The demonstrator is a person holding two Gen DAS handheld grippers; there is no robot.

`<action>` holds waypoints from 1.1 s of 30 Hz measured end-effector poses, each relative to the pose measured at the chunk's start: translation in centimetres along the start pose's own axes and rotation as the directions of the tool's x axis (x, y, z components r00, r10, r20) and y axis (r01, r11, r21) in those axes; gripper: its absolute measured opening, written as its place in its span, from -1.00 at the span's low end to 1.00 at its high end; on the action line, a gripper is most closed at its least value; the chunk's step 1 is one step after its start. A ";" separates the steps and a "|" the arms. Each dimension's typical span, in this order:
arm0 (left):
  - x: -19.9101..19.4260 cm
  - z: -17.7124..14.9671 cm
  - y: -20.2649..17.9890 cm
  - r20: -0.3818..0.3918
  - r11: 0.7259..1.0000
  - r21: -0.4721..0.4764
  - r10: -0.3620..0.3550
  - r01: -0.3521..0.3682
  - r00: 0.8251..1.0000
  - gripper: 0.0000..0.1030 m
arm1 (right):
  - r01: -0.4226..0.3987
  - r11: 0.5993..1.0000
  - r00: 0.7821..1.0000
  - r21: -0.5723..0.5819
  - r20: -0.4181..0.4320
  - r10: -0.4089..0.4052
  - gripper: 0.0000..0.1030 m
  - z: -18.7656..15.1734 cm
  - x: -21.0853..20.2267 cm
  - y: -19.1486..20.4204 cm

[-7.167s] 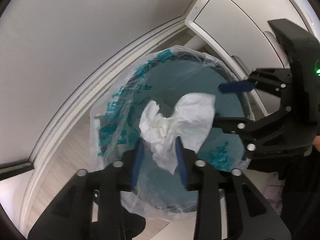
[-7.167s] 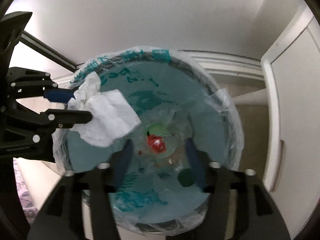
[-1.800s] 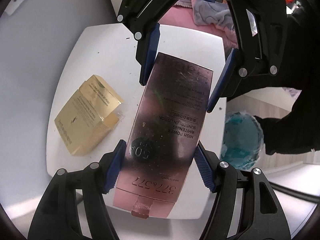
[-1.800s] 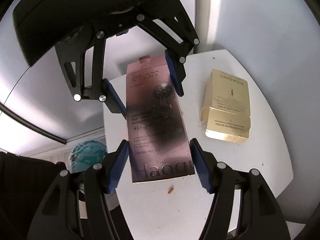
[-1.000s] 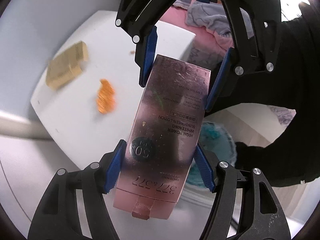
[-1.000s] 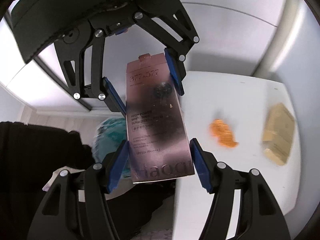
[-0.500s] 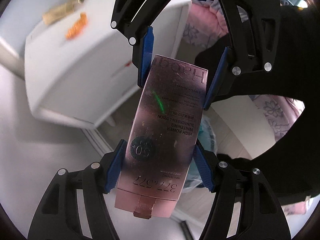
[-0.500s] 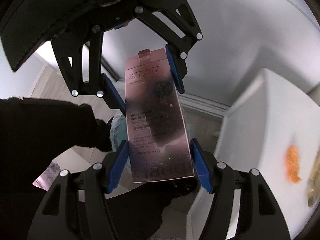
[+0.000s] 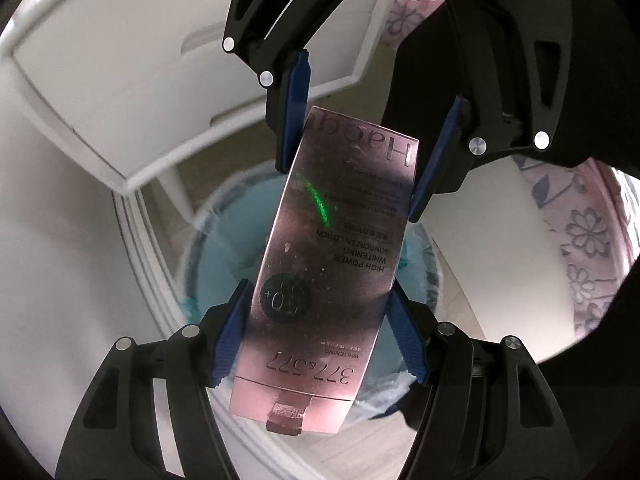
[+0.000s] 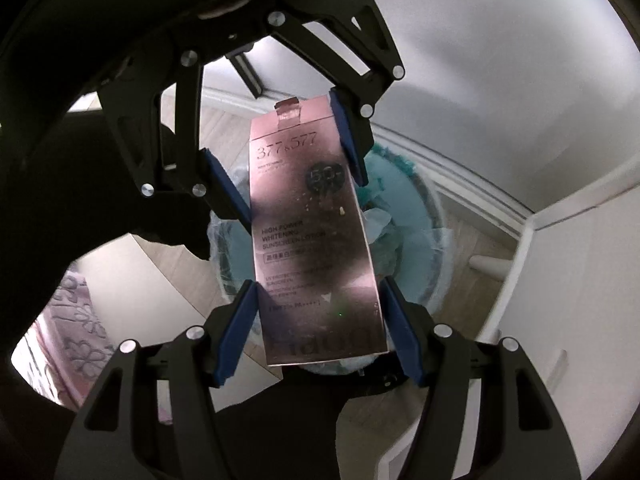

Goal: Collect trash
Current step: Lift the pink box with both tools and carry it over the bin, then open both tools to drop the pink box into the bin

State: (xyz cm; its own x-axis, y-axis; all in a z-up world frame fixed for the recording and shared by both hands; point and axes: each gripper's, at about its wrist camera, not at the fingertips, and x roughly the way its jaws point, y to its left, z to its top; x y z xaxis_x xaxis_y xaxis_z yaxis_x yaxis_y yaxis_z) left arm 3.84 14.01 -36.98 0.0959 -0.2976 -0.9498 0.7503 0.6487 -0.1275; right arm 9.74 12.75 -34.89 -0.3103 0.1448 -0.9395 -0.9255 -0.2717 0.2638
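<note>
Both the left gripper (image 9: 320,336) and right gripper (image 10: 318,334) clamp the pink carton (image 9: 332,248) above the lined bin (image 9: 224,248) at six o'clock; dropping remains.

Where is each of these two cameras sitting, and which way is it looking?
Left wrist view: sits on the left gripper, looking steeply down over the pink sunscreen lotion box into the lined trash bin; its own blue-padded fingers and the right gripper show.
Right wrist view: sits on the right gripper, looking down at the same box from its other end; the left gripper and a dark sleeve show.
Shared: the box, clamped at both ends, the bin, both grippers.
</note>
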 end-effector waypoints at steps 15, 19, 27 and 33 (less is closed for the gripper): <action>6.6 -3.1 -0.5 0.063 0.998 -0.039 0.050 -0.047 0.997 0.23 | 0.045 0.998 0.999 -0.051 -0.025 -0.047 0.17 0.2 6.4 0.1; 7.0 -3.4 -1.2 0.068 0.997 -0.028 0.077 -0.075 0.995 0.24 | 0.071 0.996 0.997 -0.056 -0.026 -0.073 0.17 -0.2 6.9 0.6; 5.4 -3.5 -2.7 0.085 0.979 -0.061 0.201 -0.196 0.976 0.88 | 0.183 0.983 0.982 -0.030 0.045 -0.181 0.81 0.0 5.5 1.4; 2.7 -3.4 -4.0 0.060 0.962 -0.091 0.262 -0.256 0.963 0.89 | 0.247 0.968 0.966 -0.041 0.094 -0.242 0.81 -0.2 2.3 3.1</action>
State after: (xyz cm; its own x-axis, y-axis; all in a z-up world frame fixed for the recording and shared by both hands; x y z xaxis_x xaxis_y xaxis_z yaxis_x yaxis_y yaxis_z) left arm -1.13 12.99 -39.99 0.3285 -0.1586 -0.9311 0.6377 0.7645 0.0948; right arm 6.22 12.00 -36.27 -0.0960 0.2952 -0.9506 -0.9637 -0.2664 0.0145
